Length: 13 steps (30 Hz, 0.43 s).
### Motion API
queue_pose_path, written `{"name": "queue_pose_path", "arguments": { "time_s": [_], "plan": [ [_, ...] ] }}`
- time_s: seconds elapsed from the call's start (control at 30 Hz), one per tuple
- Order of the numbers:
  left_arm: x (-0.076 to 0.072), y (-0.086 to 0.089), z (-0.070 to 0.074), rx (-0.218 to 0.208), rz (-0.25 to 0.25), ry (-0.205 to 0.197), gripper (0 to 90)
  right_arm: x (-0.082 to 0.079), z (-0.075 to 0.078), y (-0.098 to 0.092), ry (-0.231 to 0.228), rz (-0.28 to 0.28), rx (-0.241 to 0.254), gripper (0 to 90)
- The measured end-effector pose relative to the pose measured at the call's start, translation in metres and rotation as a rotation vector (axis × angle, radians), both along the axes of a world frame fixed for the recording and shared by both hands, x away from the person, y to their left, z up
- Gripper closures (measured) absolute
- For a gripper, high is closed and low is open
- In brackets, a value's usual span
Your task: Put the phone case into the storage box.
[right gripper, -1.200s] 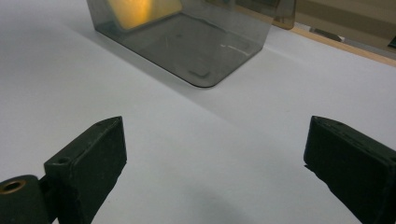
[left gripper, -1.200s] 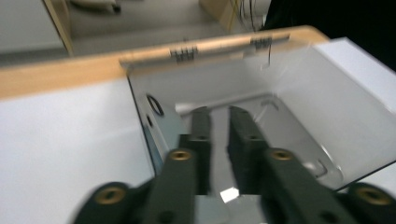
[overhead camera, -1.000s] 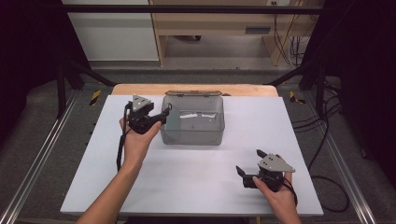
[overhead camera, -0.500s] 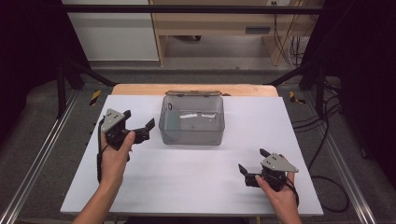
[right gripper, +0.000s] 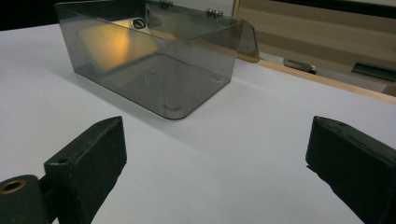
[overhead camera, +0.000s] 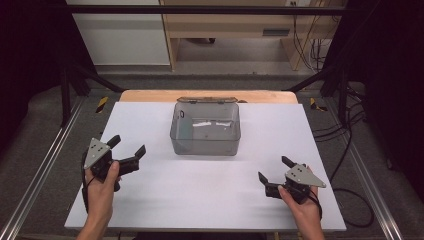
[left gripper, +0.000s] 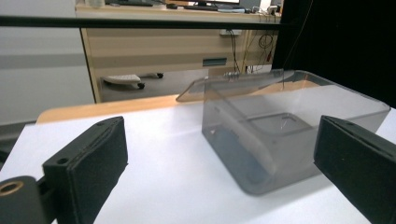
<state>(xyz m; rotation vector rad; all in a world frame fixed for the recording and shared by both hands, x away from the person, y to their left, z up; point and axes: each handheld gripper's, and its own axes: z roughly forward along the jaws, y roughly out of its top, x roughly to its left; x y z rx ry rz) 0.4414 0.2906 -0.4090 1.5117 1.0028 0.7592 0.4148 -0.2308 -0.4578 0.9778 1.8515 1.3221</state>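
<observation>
A clear smoky plastic box stands in the far middle of the white table, its hinged lid folded back behind it. My left gripper hovers at the near left, well clear of the box and pointing toward it. Its jaws have just been opening and now stand wide with nothing between them. In the left gripper view the box lies beyond the left gripper. My right gripper rests at the near right, open and empty. The box sits ahead of the right gripper.
A wooden strip borders the table's far edge. Metal rails run along both sides. Cables trail on the floor at the right. A wooden desk stands beyond the table.
My left gripper has drawn away from the box's left side, moving left, nearer the person and lower, with its jaws spread wider. The right gripper has stayed put.
</observation>
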Motion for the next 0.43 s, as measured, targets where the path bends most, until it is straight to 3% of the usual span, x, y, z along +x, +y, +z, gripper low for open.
{"name": "queue_pose_path", "arguments": {
  "time_s": [0.3,0.37,0.43],
  "plan": [
    [-0.024,0.017,-0.031,-0.002,-0.01,-0.038,3.1,0.001,0.0,-0.007,-0.036,-0.032,0.025,5.6],
    [-0.027,0.017,-0.03,-0.026,-0.026,-0.045,3.1,0.002,0.0,-0.009,-0.041,-0.038,0.043,5.6],
    [-0.03,0.017,-0.027,-0.003,-0.019,-0.08,3.0,0.002,0.001,-0.011,-0.054,-0.049,0.062,5.5]
  ]
}}
